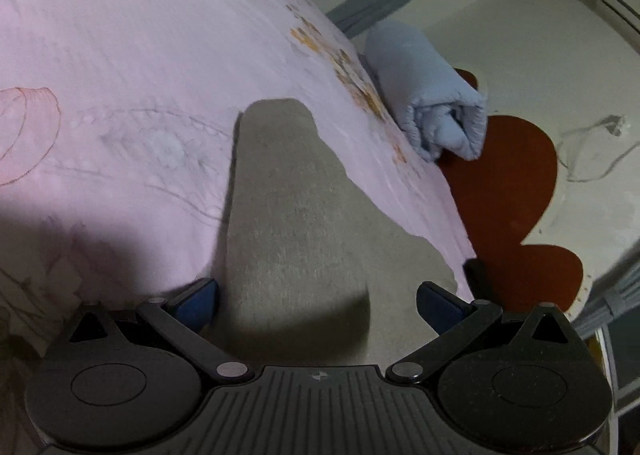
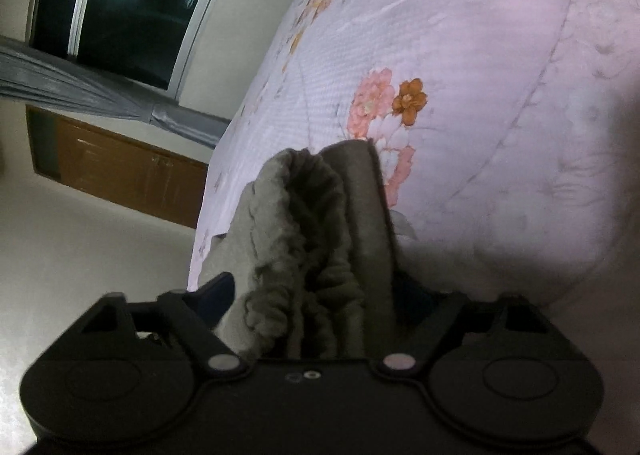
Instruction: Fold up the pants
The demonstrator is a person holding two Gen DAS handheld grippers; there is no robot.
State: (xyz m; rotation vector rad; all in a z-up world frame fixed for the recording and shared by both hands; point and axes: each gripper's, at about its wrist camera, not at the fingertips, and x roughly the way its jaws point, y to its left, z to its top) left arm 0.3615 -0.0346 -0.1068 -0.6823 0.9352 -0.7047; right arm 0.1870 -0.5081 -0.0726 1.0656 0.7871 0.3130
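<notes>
1. Grey pants on the pink floral quilt, one leg stretched away flat, gathered elastic waistband bunched near the bed edge
2. Soft, light, limp knit by the look; likely to sag and slide unless pinched at waistband or hem
3. Left gripper spread wide astride the leg, pads clear of cloth
4. Right gripper around the waistband; grip or not, cannot tell
5. Rolled blue blanket, dark window, wooden cabinet around

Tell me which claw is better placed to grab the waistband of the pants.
Right. The right claw already has the bunched waistband between its fingers, while the left claw sits wide open over a flat pant leg.
</notes>
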